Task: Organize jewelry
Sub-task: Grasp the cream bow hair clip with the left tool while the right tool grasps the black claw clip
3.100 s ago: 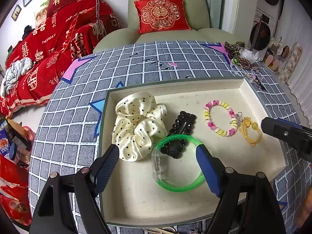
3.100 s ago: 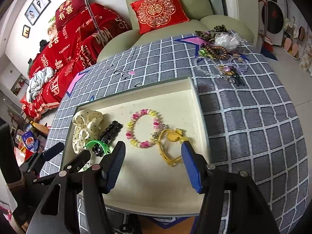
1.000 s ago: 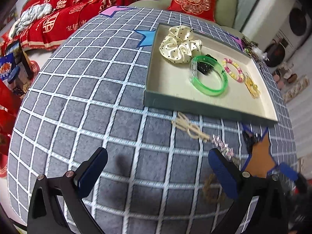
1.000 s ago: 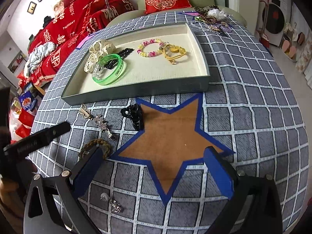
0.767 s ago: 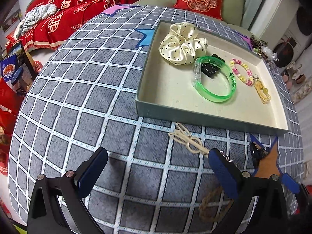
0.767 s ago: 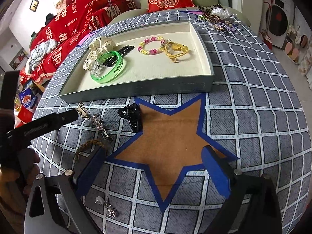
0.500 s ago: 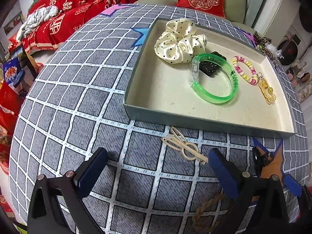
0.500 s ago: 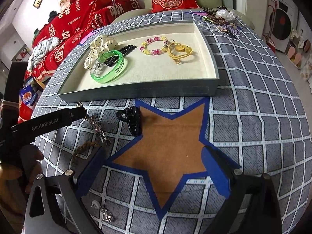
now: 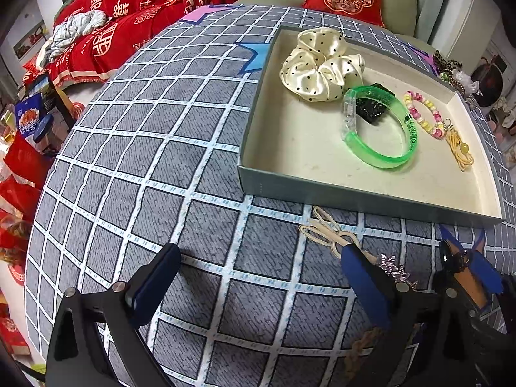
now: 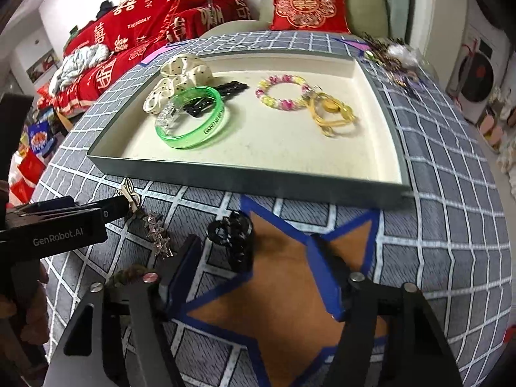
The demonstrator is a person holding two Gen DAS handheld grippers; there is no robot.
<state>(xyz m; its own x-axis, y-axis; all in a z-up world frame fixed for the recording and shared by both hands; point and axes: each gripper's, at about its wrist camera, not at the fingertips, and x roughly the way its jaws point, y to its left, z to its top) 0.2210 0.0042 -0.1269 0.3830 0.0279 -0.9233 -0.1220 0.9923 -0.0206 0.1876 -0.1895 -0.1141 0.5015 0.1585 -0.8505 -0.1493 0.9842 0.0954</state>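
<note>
The right gripper [image 10: 254,271] is closing on the black claw clip [image 10: 233,238], which lies between its pads on the cloth just outside the tray [image 10: 245,180], at its 6 o'clock edge; the pads do not yet press it. The left gripper [image 9: 258,277] hangs wide and empty, a cream clip [image 9: 325,230] at its 1 o'clock. Next, I judge: finish the pinch, lift, carry to 12 o'clock into the tray's bare floor.

My tray [image 10: 245,179] holds a cream dotted scrunchie [image 10: 180,80] in its far left corner, a green bangle [image 10: 193,119] overlapping a black clip [image 10: 225,92], a pink-yellow bead bracelet [image 10: 283,93] and a yellow cord [image 10: 332,113]. Before its near edge, on the cloth, lie a black claw clip [image 10: 233,235], a cream clip [image 9: 325,230], a star clip [image 10: 158,233] and a braided band [image 10: 127,274].
</note>
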